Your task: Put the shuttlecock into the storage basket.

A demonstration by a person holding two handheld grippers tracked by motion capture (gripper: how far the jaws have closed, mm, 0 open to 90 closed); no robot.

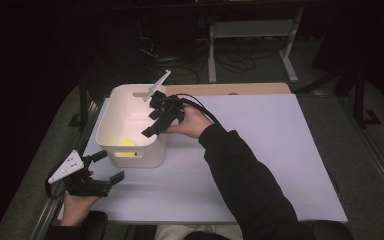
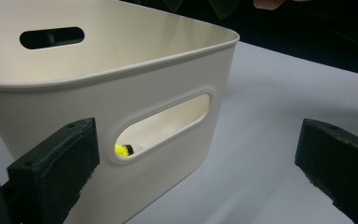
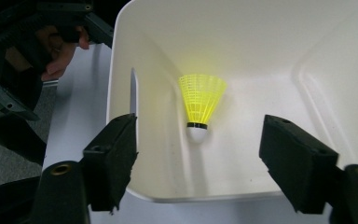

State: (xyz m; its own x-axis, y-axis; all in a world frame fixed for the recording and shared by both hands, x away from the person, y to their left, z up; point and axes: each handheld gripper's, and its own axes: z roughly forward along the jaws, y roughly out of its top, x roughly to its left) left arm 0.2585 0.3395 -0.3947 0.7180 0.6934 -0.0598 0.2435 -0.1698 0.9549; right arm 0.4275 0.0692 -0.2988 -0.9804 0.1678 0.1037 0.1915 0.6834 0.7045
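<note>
In the high view, the right gripper [image 1: 156, 122] hung over the white bin [image 1: 115, 142], jaws apart and empty; the left gripper [image 1: 107, 167] rested on the table [image 1: 260, 150], also released. In the left gripper view, the yellow shuttlecock [image 2: 122, 150] peeked through the bin's handle slot. In the right gripper view, it lay inside on the bin floor, cork toward the camera, skirt away. No writing was readable.

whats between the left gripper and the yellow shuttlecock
The white bin's near wall stands between them. In the left gripper view, the left gripper faces that wall, and the shuttlecock shows through its handle slot.
</note>
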